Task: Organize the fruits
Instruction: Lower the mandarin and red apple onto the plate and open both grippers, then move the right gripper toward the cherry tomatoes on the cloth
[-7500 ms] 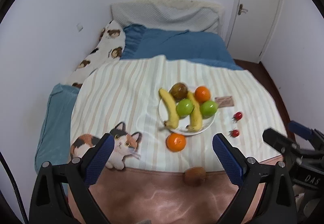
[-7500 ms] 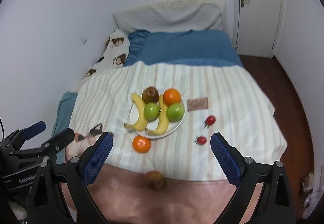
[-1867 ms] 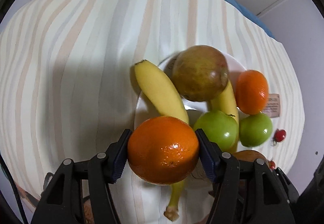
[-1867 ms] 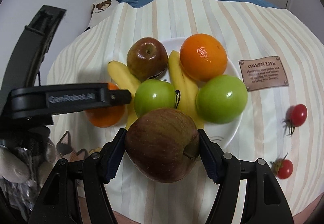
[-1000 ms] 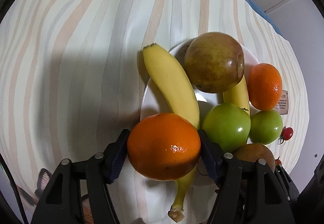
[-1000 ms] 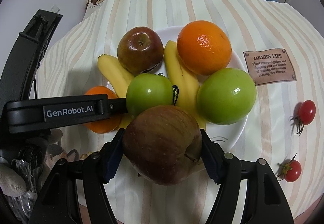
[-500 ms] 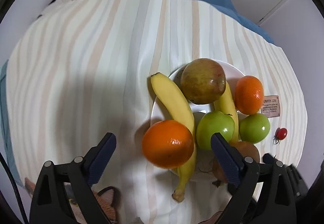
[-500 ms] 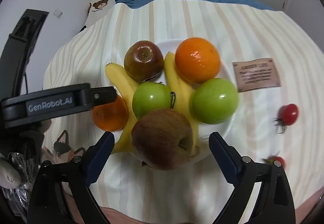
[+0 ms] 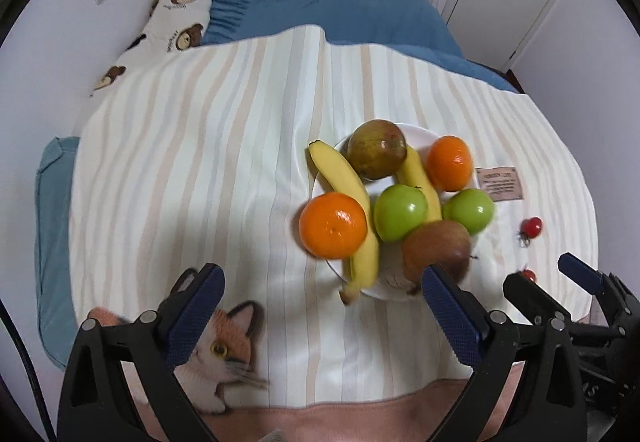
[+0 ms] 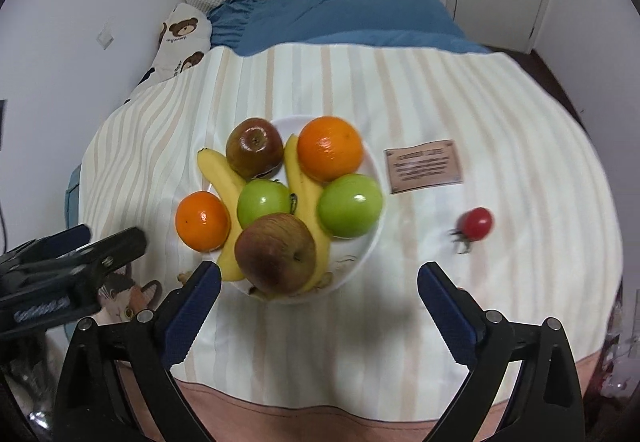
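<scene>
Both claws are spread wide with nothing between their jaws. The left claw and the right claw have both just been opening up, and each hangs above the near edge of the fruit pile, empty.

The white plate sits on a striped blanket spread over the bed. On it: a dark red apple at the far side, an orange next to that, two bananas running front to back, and two green apples in the middle row (the bigger one is on the right, touching the far orange). At the near edge a brownish-red apple rests on top of the banana ends, and a second orange sits at the left rim, leaning against the left banana; I can't tell if it's fully on the plate.

Off the plate, a cherry tomato lies on the blanket to the right, well apart from the pile, and a second tomato peeks out closer in, in the left wrist view. There's a sewn brown label on the blanket between plate and tomato, and a cartoon cat print down by the left claw.
</scene>
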The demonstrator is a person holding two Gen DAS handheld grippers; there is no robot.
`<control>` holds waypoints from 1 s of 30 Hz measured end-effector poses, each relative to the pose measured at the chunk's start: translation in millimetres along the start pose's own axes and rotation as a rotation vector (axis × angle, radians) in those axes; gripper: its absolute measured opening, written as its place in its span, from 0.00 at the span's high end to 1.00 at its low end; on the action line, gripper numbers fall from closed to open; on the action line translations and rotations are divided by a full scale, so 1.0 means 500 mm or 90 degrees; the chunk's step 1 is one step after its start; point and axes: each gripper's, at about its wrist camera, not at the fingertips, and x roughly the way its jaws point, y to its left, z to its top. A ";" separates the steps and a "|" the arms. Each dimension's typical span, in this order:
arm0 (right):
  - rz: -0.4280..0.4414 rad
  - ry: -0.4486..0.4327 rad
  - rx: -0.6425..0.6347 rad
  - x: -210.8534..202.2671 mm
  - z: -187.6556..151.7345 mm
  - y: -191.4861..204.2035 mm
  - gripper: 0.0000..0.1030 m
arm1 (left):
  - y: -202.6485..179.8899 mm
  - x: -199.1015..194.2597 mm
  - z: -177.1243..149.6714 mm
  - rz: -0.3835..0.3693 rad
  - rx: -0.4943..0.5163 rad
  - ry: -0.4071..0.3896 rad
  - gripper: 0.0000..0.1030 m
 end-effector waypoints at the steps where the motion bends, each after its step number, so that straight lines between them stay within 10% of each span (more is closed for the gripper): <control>1: 0.000 -0.004 -0.004 -0.013 -0.005 -0.001 0.02 | -0.004 -0.014 -0.008 0.002 0.000 -0.007 0.02; 30: 0.026 -0.170 -0.064 -0.471 -0.148 -0.006 0.02 | -0.075 -0.403 -0.203 0.028 0.001 -0.160 0.02</control>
